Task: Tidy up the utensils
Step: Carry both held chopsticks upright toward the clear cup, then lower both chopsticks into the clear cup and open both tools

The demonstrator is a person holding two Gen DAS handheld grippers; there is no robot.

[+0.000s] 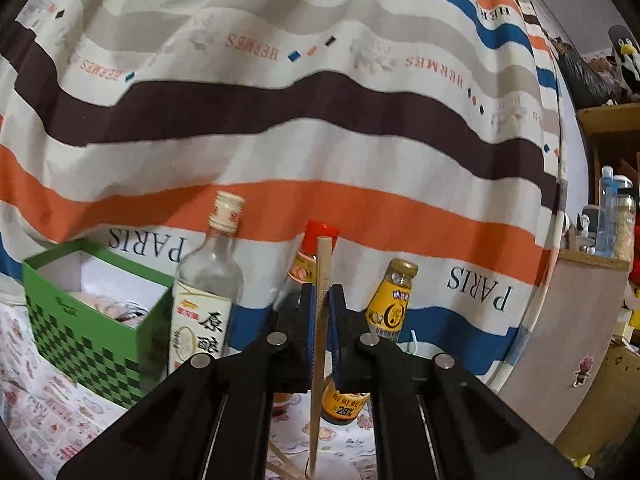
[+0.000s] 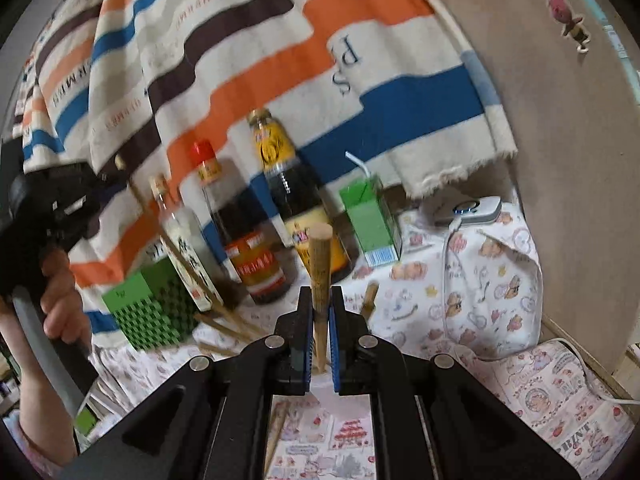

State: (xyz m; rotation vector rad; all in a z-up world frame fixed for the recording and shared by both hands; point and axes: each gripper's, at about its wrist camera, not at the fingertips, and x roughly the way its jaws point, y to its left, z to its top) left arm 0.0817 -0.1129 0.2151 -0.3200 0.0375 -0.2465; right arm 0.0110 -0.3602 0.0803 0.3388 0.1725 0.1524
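The left gripper [image 1: 320, 308] was clamped on a slim pale wooden chopstick [image 1: 322, 264], blue pads tight against it, and the stick stood near upright between the black fingers, its square top poking well above them and its lower length running down past the jaws toward the tabletop. Over on the other side, the right gripper [image 2: 320, 312] was closed on a second wooden chopstick [image 2: 320, 256], round butt end up, tilted a touch, pads pressed on both sides. In the right wrist view the person's left hand [image 2: 60, 300] was wrapped around the grey handle of the other tool at the far left, its own chopstick slanting up across the bottles.

More loose wooden chopsticks [image 2: 224, 320] lay flat on the pink-printed tablecloth [image 2: 500, 288], just beside the green checkered cardboard box [image 1: 92, 320], which sat open-topped at the left of the row. Next to it stood a clear glass bottle with a cream cap [image 1: 208, 280], then a red-capped dark sauce bottle [image 2: 240, 240], then a gold-capped dark bottle with a yellow label [image 2: 288, 184], and a small green drink carton with a straw [image 2: 372, 220]. A striped orange, blue and brown cloth [image 1: 320, 100] hung behind everything, and a white device with a blue light [image 2: 468, 208] rested near the carton
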